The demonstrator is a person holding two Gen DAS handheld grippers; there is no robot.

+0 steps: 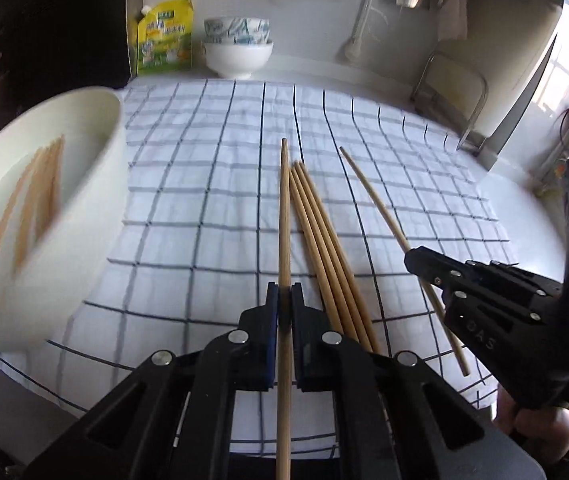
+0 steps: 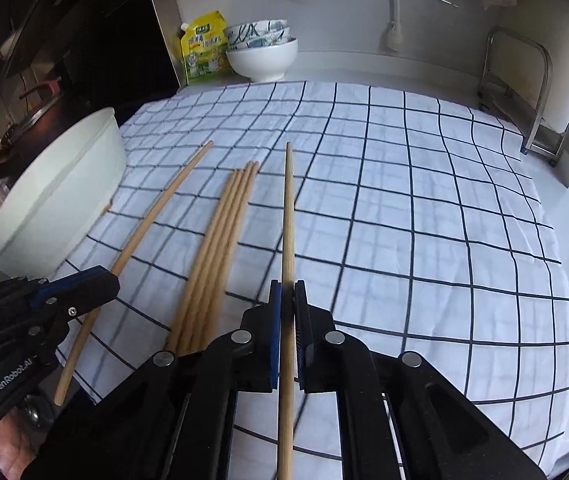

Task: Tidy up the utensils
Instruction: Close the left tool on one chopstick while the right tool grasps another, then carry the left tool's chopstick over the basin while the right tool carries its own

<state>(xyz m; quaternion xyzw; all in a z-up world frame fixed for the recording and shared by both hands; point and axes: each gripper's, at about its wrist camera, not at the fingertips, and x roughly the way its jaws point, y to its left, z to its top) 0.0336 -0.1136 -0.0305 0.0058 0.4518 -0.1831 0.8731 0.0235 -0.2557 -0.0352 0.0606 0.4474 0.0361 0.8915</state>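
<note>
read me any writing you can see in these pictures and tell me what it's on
"GenRobot.AI": white lettering on the body of the left claw.
"DAS": raised letters on the body of the right claw, partly unclear.
Yellow pouch by the stacked bowls: printed text too small and blurred to read.
No other text is readable.

Right gripper (image 2: pixel 287 292) clamps one chopstick (image 2: pixel 288 216) pointing ahead; four loose chopsticks (image 2: pixel 220 248) lie just left on checked cloth (image 2: pixel 424 216); left gripper (image 2: pixel 100 280) pinches another chopstick (image 2: pixel 156 216).
</note>
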